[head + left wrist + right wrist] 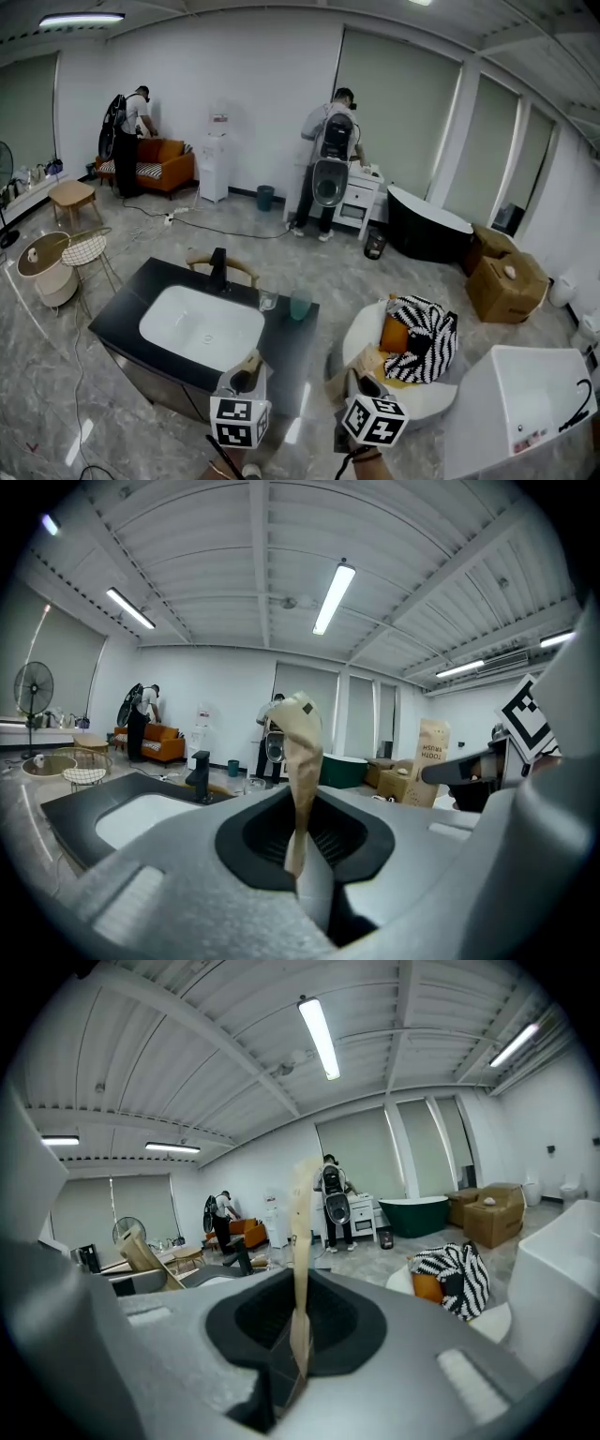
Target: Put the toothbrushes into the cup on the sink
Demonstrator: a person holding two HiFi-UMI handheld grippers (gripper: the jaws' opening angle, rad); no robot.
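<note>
1. Holding a paper-sleeved brush in each claw: left claw (pixel 302 860) pinches the left brush (pixel 300 752) by its lower end, right claw (pixel 298 1344) likewise on the right brush (pixel 302 1241).
2. Cup (pixel 300 305) stands on the bench (pixel 286 347) beside the sink (pixel 202 328), well ahead of me.
3. I'd guess they're light, sleeves crumply and slippy, so a low, firm pinch suits.

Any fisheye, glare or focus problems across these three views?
Head view: strong fisheye, bowed walls, light patches on the glossy floor. Left gripper view: dark round vignette, ceiling tube light blown out, held toothbrush pack soft. Right gripper view: same vignette, its toothbrush pack blurred up close, background sharper.
</note>
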